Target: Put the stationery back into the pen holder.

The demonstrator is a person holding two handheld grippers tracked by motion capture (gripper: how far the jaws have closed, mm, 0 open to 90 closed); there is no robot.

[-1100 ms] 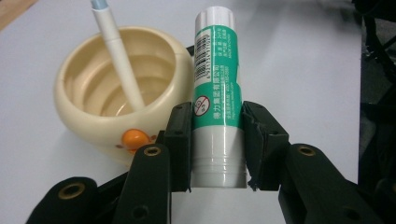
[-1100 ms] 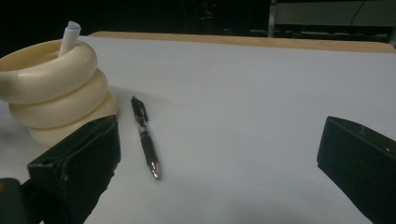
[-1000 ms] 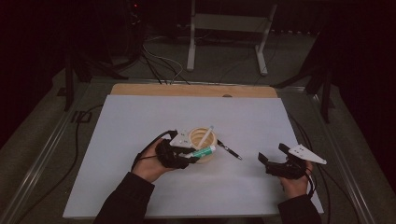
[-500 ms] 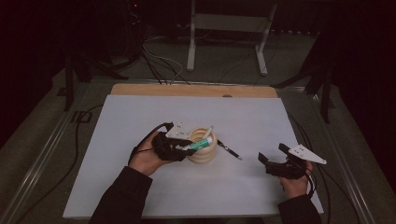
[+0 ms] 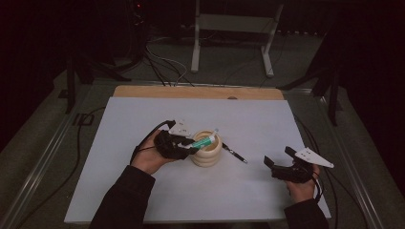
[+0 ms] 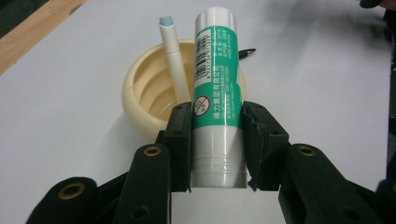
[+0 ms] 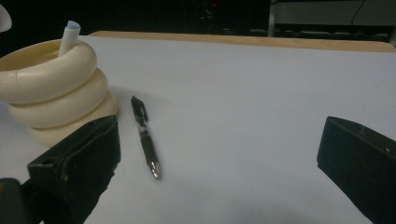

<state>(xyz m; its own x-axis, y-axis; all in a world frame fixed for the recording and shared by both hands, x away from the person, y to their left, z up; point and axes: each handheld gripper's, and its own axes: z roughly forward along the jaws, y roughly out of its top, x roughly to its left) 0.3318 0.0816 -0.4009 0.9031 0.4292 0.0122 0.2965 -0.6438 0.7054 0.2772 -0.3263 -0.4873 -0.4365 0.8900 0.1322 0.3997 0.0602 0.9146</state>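
Left gripper (image 6: pixel 217 144) jaws clenched on glue stick (image 6: pixel 215 88), now tilted over the cream holder (image 5: pixel 206 151) rim, apparently shifted slightly toward it. Drop-in looks next. Right gripper (image 5: pixel 282 162) jaws released; pen (image 7: pixel 145 136) on counter (image 5: pixel 143 114).

The glue stick (image 6: pixel 217 100) — a white tube with a green printed label and a barcode — is lying level between the left gripper's (image 6: pixel 217 140) black pads, which are pressing on its lower half, its capped end reaching out over the cream ribbed pen holder (image 6: pixel 140 100). A white marker (image 6: pixel 173 60) is leaning inside that holder — its pale blue tip is sticking up past the rim.
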